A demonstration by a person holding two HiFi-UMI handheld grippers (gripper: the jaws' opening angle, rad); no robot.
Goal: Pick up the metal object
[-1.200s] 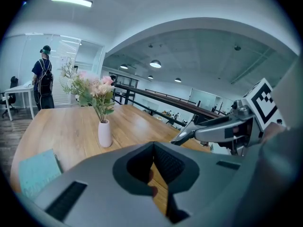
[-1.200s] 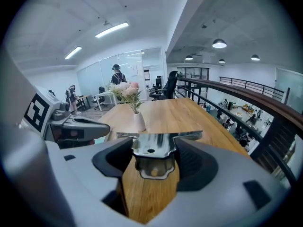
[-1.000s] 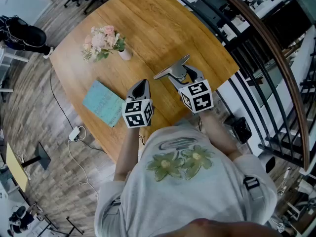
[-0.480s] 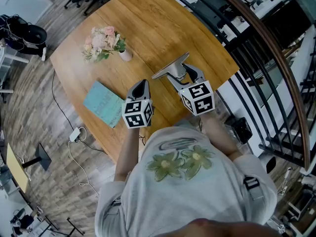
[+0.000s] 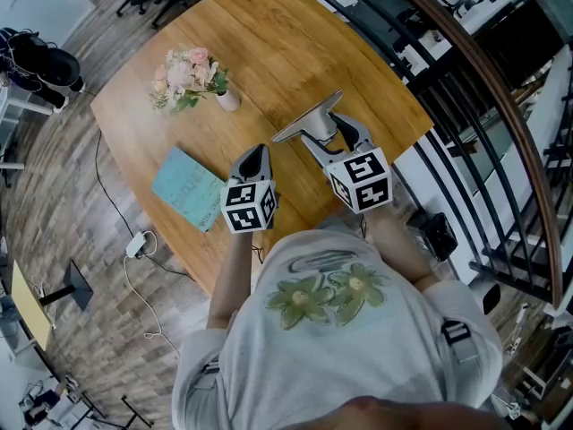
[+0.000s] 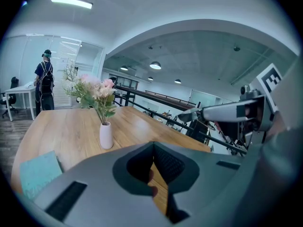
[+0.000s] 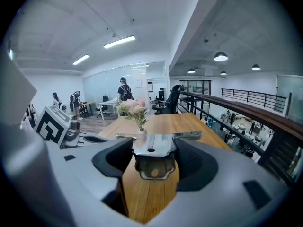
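One shiny flat metal object (image 7: 150, 145) sat clamped by its stem in the right gripper (image 5: 329, 138): stiff, slick, likely light; left gripper (image 5: 256, 158) closed, empty.

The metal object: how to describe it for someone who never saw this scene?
Over the round wooden table, near its railing edge, the right claw holds the metal object. Unlike the teal book and flower vase, it is shiny and flat.
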